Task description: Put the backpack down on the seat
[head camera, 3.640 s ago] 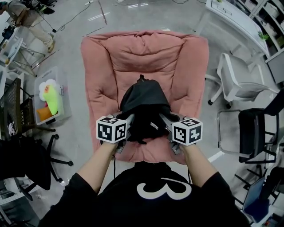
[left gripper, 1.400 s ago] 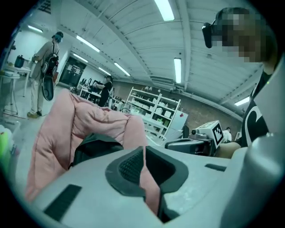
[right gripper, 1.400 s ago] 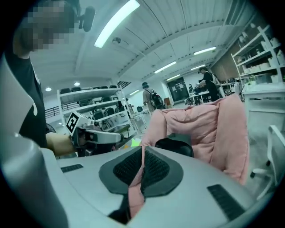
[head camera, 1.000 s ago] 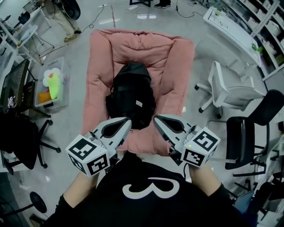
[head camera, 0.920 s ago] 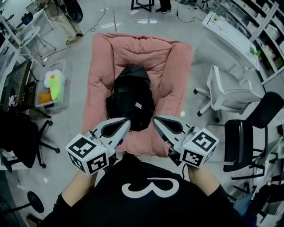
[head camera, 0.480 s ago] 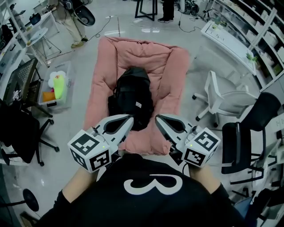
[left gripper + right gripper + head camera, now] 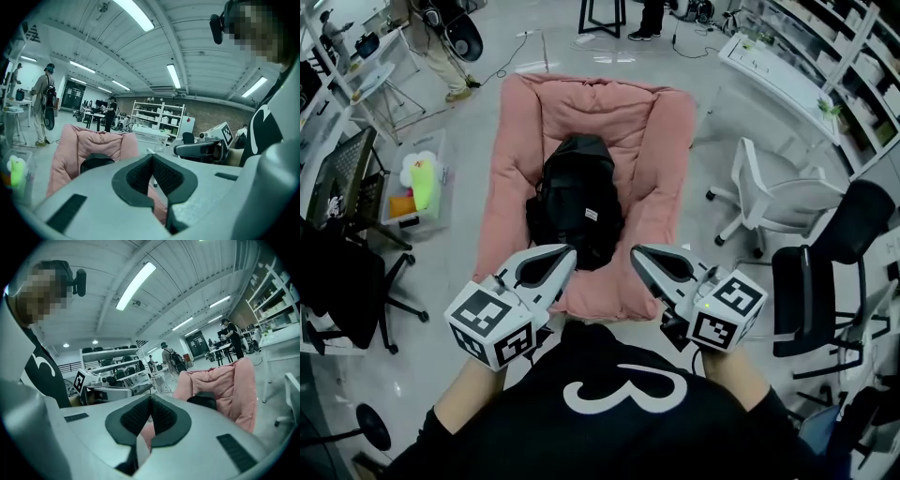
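Now backpack (image 7: 577, 202) sits on seat (image 7: 511, 187), no longer in my grip. I've pulled back left claw (image 7: 566, 251) and right claw (image 7: 637, 251), both closed and empty. Task looks done.

Person: black short-sleeve tee (image 7: 619, 441) w/ white "3"-like mark (image 7: 625, 392). Left tool (image 7: 570, 251) & right tool (image 7: 636, 251): pale grey tapered shells, dark textured pads (image 7: 140, 176), black-&-white marker cubes (image 7: 492, 325) at rear.

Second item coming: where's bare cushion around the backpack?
Free: the pink seat's upper backrest above the backpack, and a strip of cushion at its near edge. Beside the backpack the margins are narrow. The floor is bare between seat and white chair; the left side is crowded by a clear bin.
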The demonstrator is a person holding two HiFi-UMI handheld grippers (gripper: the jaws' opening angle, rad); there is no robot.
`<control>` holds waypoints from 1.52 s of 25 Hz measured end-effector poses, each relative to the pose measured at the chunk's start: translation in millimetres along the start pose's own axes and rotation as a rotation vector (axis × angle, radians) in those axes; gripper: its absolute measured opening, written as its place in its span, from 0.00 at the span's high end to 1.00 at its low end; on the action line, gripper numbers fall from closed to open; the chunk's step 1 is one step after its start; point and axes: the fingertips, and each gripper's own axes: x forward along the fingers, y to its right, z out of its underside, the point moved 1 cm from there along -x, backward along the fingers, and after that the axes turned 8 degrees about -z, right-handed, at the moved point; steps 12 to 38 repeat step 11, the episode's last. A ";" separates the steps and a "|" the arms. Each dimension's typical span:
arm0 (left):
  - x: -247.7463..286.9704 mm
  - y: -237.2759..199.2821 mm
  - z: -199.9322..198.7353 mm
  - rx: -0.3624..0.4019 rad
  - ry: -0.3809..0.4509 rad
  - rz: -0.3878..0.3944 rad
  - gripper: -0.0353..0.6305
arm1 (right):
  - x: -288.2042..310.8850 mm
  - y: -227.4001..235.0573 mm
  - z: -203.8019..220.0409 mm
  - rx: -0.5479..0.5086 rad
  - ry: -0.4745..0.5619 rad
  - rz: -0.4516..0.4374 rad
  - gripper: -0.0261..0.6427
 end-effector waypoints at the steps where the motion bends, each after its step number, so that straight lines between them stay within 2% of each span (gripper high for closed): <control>1: 1.1 -0.7 1.6 -0.013 -0.002 0.005 0.94 | -0.6 1.9 2.7 0.006 -0.002 0.005 0.96; 5: 5.0 -3.3 7.4 -0.043 -0.008 0.017 0.94 | 1.7 7.4 9.1 0.013 -0.007 0.018 0.96; 38: 12.3 -5.5 15.2 -0.040 -0.025 0.031 0.94 | 4.9 14.6 13.5 0.014 -0.011 0.034 0.96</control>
